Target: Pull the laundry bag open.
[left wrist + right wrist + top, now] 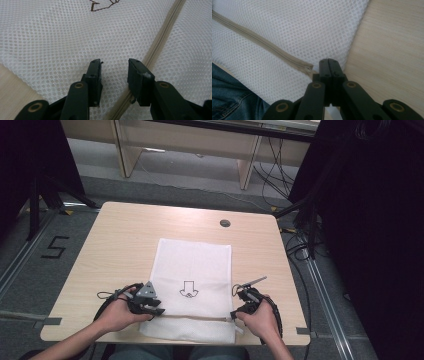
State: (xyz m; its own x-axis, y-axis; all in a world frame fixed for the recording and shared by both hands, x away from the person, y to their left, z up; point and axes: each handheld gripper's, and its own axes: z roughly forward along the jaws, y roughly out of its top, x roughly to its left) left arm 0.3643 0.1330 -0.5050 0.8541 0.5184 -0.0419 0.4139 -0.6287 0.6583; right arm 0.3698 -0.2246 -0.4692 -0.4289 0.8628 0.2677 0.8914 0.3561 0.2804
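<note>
A white mesh bag (192,265) lies flat on the wooden table (125,235), with a black arrow print (188,289) on it and a beige zipper (195,317) across its near end. My left gripper (156,309) rests at the bag's near left; in the left gripper view its jaws (114,63) stand apart over the mesh (50,37), just left of the zipper (160,42), pressing on nothing. My right gripper (234,315) sits at the bag's near right corner. In the right gripper view it (328,61) is shut at the zipper's end (308,68), on the pull.
A round cable hole (225,223) sits at the table's far side. The near table edge runs just under both hands, and a leg in jeans (227,95) is below it. Black curtains and stands flank the table; bare wood lies around the bag.
</note>
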